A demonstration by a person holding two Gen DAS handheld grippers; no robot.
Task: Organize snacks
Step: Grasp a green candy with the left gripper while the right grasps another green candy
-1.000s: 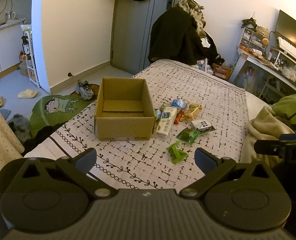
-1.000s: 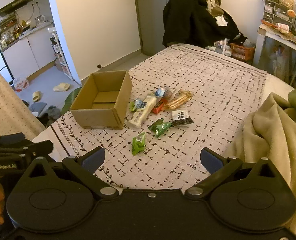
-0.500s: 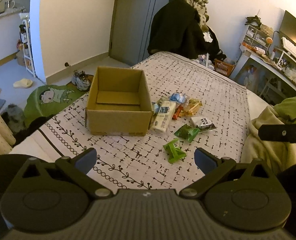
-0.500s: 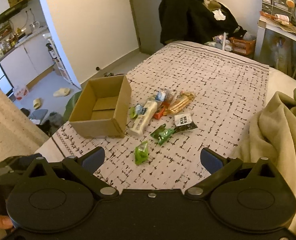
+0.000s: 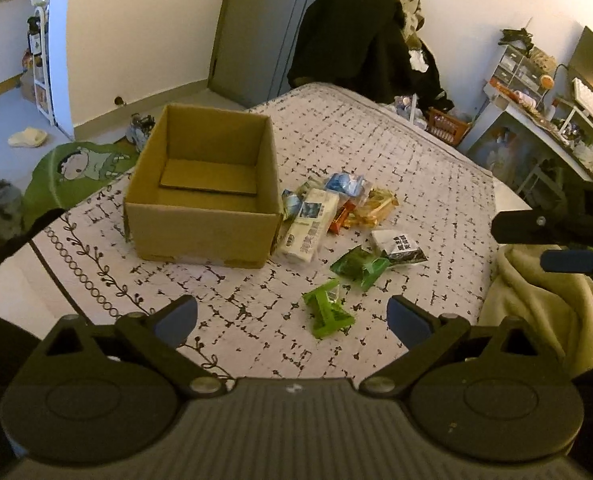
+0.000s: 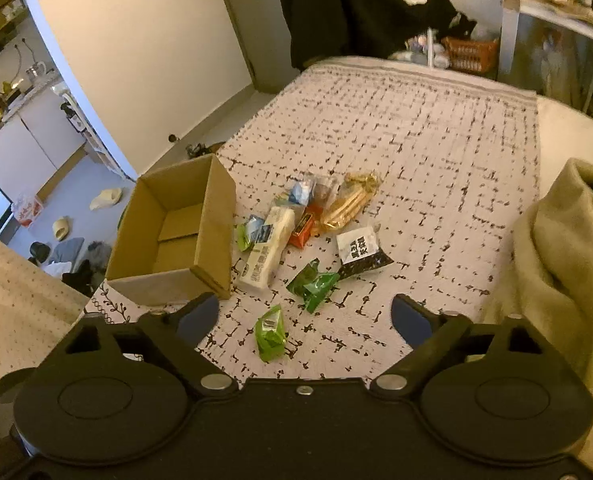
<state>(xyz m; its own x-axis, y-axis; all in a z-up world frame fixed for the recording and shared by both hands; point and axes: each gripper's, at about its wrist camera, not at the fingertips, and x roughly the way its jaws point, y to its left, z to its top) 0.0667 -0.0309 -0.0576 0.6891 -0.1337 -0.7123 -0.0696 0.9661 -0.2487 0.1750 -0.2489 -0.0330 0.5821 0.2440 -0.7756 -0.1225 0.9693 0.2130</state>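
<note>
An open, empty cardboard box (image 5: 200, 216) (image 6: 212, 236) stands on the patterned bed cover. Right of it lies a pile of snacks: a long cream pack (image 5: 308, 226) (image 6: 266, 250), an orange bar (image 6: 304, 226), a golden pack (image 6: 346, 204), a black-and-white pack (image 5: 398, 244) (image 6: 360, 250), a dark green pack (image 5: 360, 266) (image 6: 312, 284) and a light green pack (image 5: 328, 312) (image 6: 271, 334) nearest me. My left gripper (image 5: 292, 320) is open and empty, above the bed's near edge. My right gripper (image 6: 304, 316) is open and empty, over the light green pack.
A beige blanket (image 6: 556, 248) is heaped on the bed's right side. The bed cover (image 6: 416, 128) stretches beyond the snacks. A chair draped in dark clothes (image 5: 356, 40) stands at the bed's far end. Floor with a green mat (image 5: 76, 164) lies left.
Both grippers have moved forward and lower towards the snacks and box. The right gripper now shows at the right edge of the left wrist view. Jaws stay open.
</note>
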